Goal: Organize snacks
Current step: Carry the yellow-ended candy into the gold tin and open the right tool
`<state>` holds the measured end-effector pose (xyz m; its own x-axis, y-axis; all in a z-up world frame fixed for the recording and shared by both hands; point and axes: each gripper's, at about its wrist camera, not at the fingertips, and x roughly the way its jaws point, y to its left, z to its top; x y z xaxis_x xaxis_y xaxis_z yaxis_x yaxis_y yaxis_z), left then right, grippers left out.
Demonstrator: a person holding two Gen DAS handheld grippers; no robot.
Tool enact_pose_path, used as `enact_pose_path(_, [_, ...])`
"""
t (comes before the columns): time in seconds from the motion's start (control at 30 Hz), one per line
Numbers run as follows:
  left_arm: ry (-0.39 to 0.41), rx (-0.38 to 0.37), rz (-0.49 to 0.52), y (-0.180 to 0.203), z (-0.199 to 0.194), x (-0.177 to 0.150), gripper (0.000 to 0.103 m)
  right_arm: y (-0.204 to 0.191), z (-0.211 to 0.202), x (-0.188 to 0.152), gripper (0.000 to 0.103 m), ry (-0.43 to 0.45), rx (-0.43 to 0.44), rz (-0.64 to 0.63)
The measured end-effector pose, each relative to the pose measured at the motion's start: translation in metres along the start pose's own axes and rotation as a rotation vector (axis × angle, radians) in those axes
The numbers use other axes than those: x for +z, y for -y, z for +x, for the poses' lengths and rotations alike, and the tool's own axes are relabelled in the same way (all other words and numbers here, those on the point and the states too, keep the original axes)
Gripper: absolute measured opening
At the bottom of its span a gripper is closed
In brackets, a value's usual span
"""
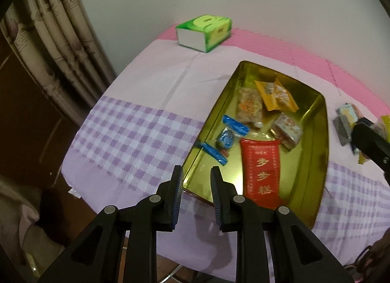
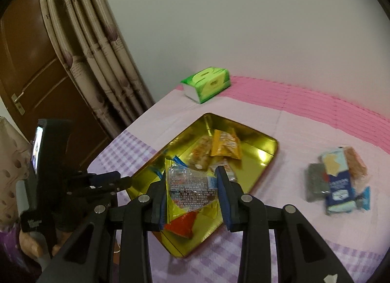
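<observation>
A golden tin tray (image 1: 314,161) lies on the checked cloth and holds several snacks: a red packet (image 1: 262,173), an orange packet (image 1: 275,96), a blue-wrapped candy (image 1: 225,138) and others. My left gripper (image 1: 197,169) hovers by the tray's near left corner, shut and empty. In the right wrist view it shows at the left (image 2: 126,181) with its fingers together. My right gripper (image 2: 192,175) is shut on a yellow and clear snack packet (image 2: 190,185), held above the tray's (image 2: 256,161) near end. A small pile of loose snacks (image 2: 338,180) lies on the cloth right of the tray.
A green tissue pack (image 1: 204,33) stands at the far edge by the white wall. A curtain (image 2: 97,63) and a brown door (image 2: 36,75) are to the left, past the table's edge. A hand (image 2: 29,244) holds the left gripper's handle.
</observation>
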<state>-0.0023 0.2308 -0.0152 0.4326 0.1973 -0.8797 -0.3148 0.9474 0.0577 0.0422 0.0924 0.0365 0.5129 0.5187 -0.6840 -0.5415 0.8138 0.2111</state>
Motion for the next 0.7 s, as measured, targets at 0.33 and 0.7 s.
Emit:
enact_pose_path(0.33, [-0.034,0.021,-0.071,-0.019,0.01,0.004,0.025,-0.007,0.051,0.007,0.032,-0.059,0.014,-0.006])
enact_pose_path(0.7, [-0.038,0.028,-0.058,-0.018,0.013,0.006,0.026,-0.004,0.077,0.007,0.034,-0.093,0.006,-0.015])
